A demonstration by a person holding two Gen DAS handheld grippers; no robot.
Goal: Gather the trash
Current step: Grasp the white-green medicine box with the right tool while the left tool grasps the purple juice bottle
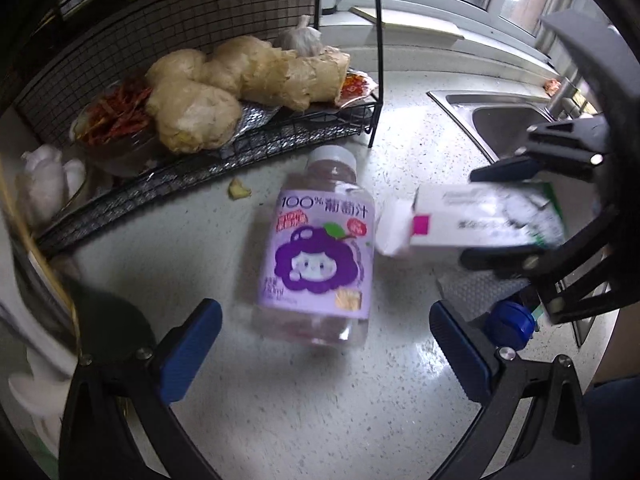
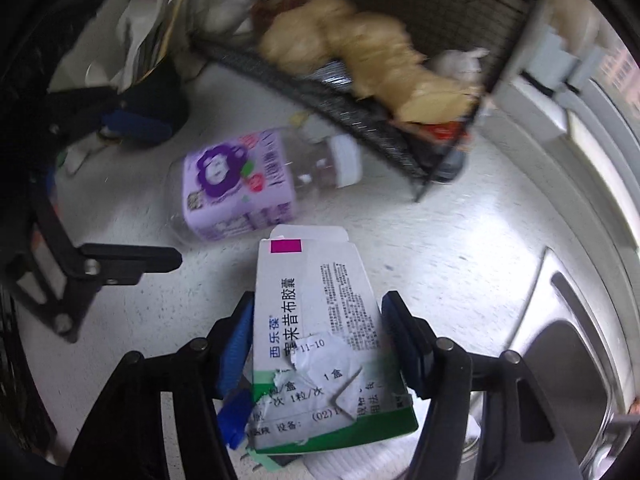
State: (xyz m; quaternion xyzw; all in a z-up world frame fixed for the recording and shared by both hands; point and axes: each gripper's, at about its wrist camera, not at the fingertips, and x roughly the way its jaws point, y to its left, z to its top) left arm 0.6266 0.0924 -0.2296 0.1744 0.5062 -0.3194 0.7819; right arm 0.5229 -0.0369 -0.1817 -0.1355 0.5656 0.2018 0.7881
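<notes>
Left wrist view shows your left gripper [image 1: 326, 344] spread wide over the speckled counter [image 1: 320, 400], its blue pads [image 1: 188, 348] clear of everything. Between and just ahead of them lies a grape juice bottle [image 1: 320, 248] on its side, white cap [image 1: 332, 157] pointing toward the wire rack [image 1: 248, 136]. Nothing touches the bottle; its purple label faces up and it looks nearly empty.

To the right, your right gripper [image 1: 500, 216] holds a white and green medicine box [image 1: 480, 220], one blue pad above it and one below in this view. The box's open flap end hangs just beside the bottle; whether they touch is hard to tell. A blue cap [image 1: 508, 322] and a grey cloth [image 1: 476, 288] lie on the counter under that gripper.

From the right wrist, the box [image 2: 320, 340] sits lengthwise between the gripper's [image 2: 318, 344] pads [image 2: 236, 344], both pressed against its sides, flap end forward toward the bottle [image 2: 240, 188]. A torn white sticker [image 2: 324, 376] covers part of the box face.

On the rack sit ginger [image 1: 240, 88], garlic [image 1: 302, 38] and a dish of dried chillies [image 1: 116, 116]. A small yellowish scrap [image 1: 239, 191] lies on the counter near the bottle's cap. The sink [image 1: 508, 120] is off to the right.
</notes>
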